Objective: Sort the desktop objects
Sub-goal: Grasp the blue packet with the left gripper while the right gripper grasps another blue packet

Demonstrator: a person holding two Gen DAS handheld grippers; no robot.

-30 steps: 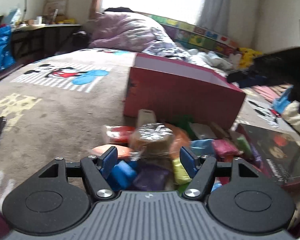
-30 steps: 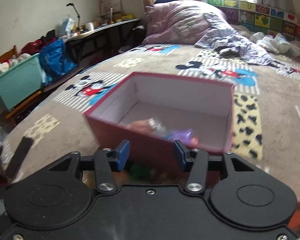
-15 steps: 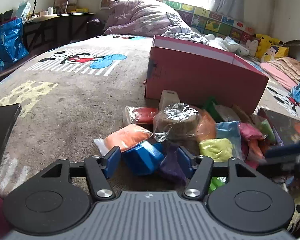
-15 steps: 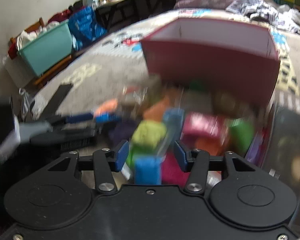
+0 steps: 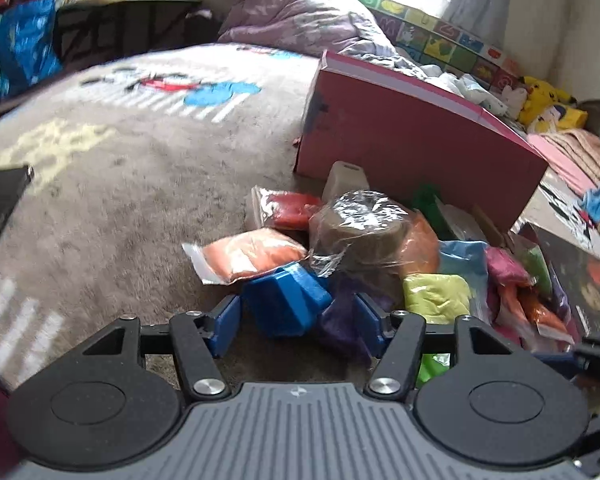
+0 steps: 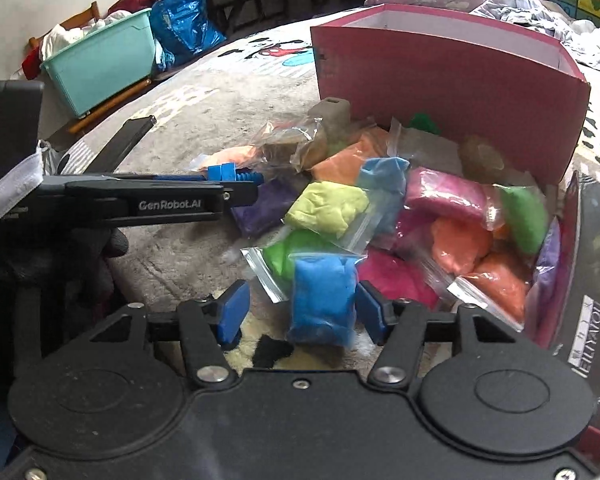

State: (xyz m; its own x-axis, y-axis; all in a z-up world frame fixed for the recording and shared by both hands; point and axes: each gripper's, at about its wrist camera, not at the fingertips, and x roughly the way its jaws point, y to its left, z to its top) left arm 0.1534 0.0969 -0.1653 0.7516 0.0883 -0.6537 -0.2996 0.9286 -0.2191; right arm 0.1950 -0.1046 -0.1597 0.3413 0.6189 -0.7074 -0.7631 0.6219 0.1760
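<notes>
We find the bed blanket carrying everything. The pink box stands open-topped toward its far side, and the heap of bagged clay lies against the box's near wall, outside it.

A second ago the right gripper looked down into the box; it now sits low at the heap's near edge, jaws spread about a blue clay bag, not pinching it. The left gripper, likewise spread, has closed on the blue plastic bolt at the heap's left edge.

We judge both are returning for further pieces; the sorting is unfinished.
</notes>
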